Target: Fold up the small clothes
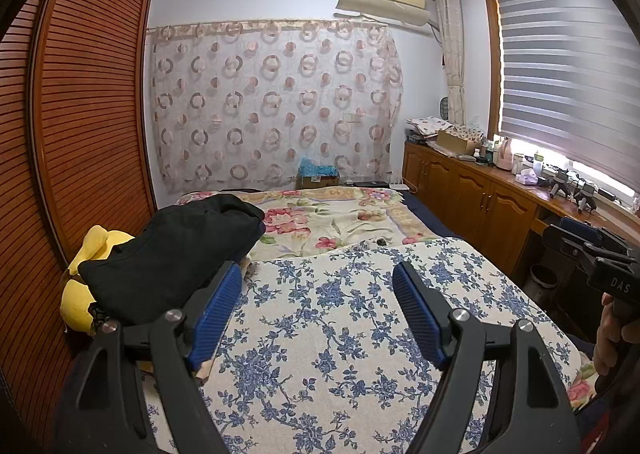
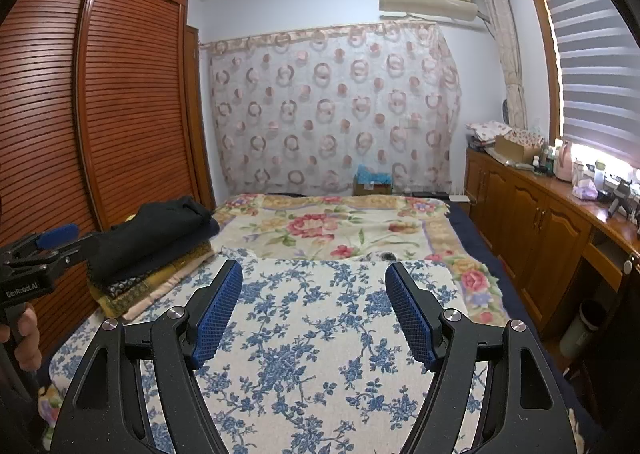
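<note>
Blue-flowered cloth [image 1: 340, 334] bare; black pile [image 1: 176, 250] left edge.

1. Cream cloth [image 1: 360, 334] printed with blue flower sprays, lying under and between the jaws.
2. Black folded garment [image 1: 176, 250], beyond the left jaw, topping a stack.
3. Yellow plush [image 1: 80, 306] just left of that garment.
4. Cream blanket [image 2: 340, 230] with pink and red flowers, beyond the jaws.
5. Blue ribbed pads [image 2: 218, 314] on black fingers.
</note>
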A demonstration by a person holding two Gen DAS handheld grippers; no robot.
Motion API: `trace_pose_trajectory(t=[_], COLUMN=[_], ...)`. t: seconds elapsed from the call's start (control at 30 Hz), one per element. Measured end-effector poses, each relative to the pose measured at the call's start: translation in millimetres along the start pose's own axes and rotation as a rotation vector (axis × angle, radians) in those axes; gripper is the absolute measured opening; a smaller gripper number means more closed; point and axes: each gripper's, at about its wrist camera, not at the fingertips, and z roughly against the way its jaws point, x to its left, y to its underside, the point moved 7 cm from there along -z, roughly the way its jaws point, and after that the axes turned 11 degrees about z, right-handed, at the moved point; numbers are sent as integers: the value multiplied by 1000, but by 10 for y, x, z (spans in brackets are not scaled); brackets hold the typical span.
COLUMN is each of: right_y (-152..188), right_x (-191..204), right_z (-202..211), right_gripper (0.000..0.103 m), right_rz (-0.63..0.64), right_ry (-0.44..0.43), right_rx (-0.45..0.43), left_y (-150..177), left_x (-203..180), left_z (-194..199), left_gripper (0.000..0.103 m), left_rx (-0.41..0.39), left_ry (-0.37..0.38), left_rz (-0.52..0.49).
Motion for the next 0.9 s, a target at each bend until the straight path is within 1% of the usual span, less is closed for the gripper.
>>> trace_pose_trajectory(t=[0.9], right_y=[13], right_x=[-33], right_z=[-7], right_gripper=[76], right_rz=[0], right_ry=[0], right_rx=[-1], left_y=[13], left_x=[-1], left_z=[1], left_gripper=[78], left_rx=[-2], left_ry=[-1], left_rz=[0])
